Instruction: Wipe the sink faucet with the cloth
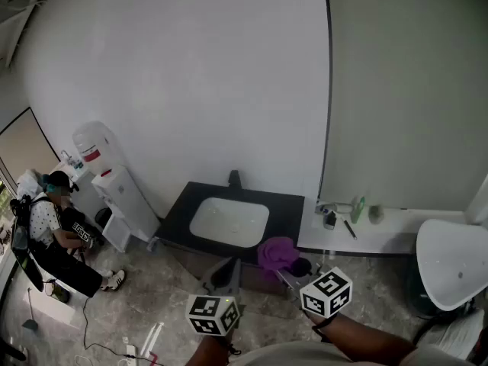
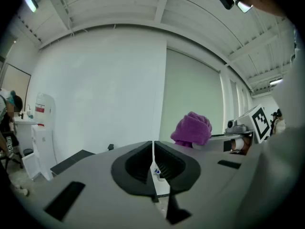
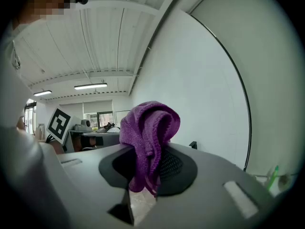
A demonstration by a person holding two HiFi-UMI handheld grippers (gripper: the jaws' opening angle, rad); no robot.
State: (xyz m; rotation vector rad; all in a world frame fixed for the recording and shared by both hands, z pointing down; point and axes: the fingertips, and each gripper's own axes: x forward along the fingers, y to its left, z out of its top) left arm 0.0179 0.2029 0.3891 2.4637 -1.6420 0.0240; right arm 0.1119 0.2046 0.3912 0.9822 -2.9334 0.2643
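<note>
Left gripper [image 2: 153, 166]: fingers pressed together, nothing between them, held low before the worktop's near edge.
Right gripper [image 3: 147, 163]: fingers pinching the purple knitted cloth [image 3: 148, 128], bunched above them and hanging down between them.
Cloth position: at the near right edge of the black worktop [image 1: 286, 204], well apart from the faucet.
Small dark faucet [image 1: 235, 178]: at the back edge, behind the white oval sink basin [image 1: 229, 219].
Writing: red label on the water dispenser's bottle [image 1: 90, 155], print too small to read.
</note>
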